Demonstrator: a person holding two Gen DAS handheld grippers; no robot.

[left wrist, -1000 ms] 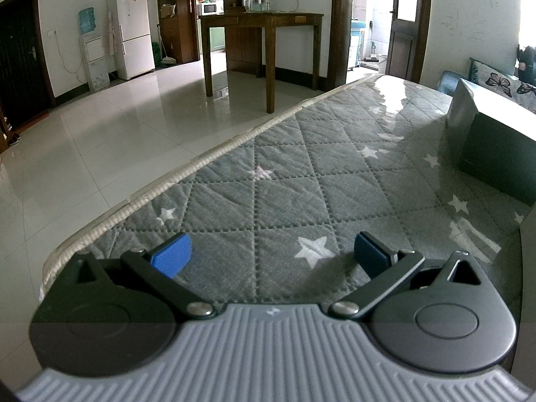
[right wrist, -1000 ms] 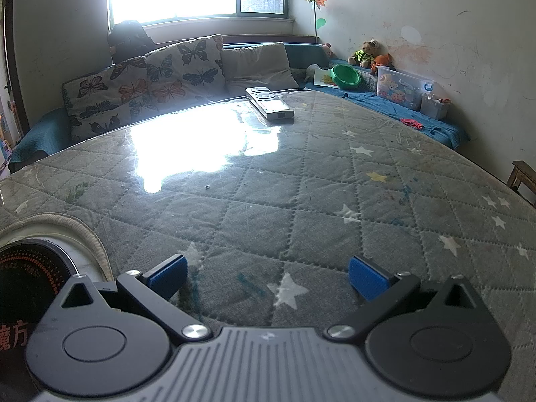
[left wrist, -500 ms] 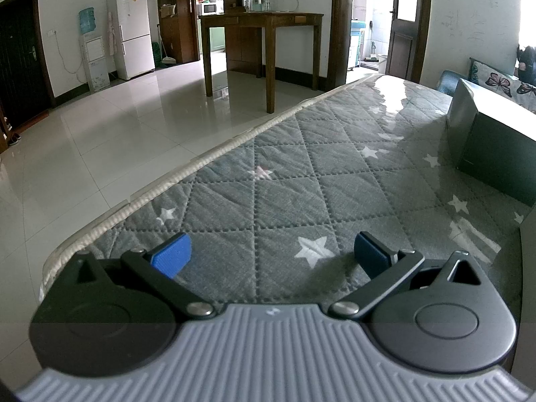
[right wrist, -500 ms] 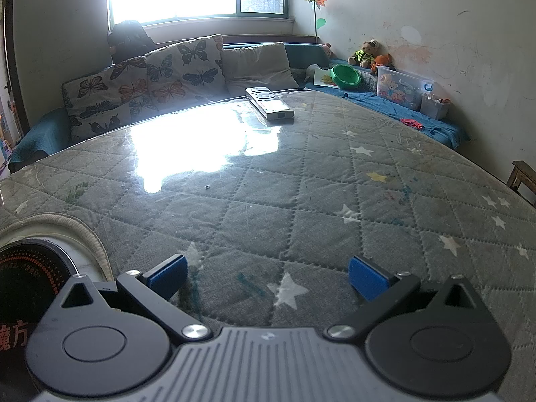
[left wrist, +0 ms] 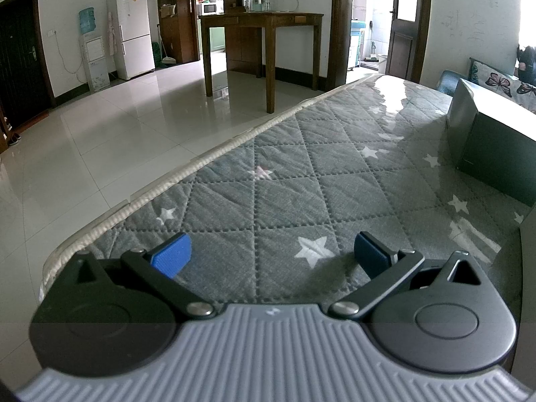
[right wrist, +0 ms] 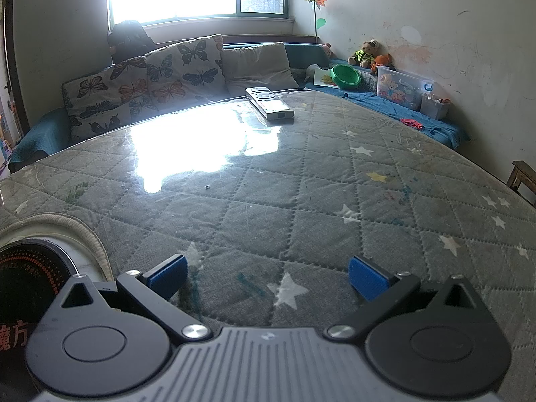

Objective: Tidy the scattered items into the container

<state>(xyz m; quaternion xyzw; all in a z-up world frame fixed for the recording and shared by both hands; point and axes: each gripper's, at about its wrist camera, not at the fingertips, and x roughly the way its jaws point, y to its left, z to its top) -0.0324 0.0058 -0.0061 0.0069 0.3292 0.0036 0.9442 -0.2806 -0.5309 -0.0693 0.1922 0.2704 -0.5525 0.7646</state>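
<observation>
Fingers [left wrist: 171, 258] [right wrist: 366, 281] wide apart — nothing held

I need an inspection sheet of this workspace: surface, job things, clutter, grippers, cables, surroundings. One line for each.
Surface: grey quilted cover with stars, under a glossy clear sheet; strong window glare in the middle.
Job's things: white remote lies flat at the far edge; dark box stands on the cover in the left view; whether it is the container cannot be told.
Clutter: round black object with red print at the near left edge.
Grippers: left gripper open, empty; right gripper open, empty.
Cables: nothing seen on the surface.
Surroundings: butterfly cushions, green bowl, wooden table, fridge.
</observation>
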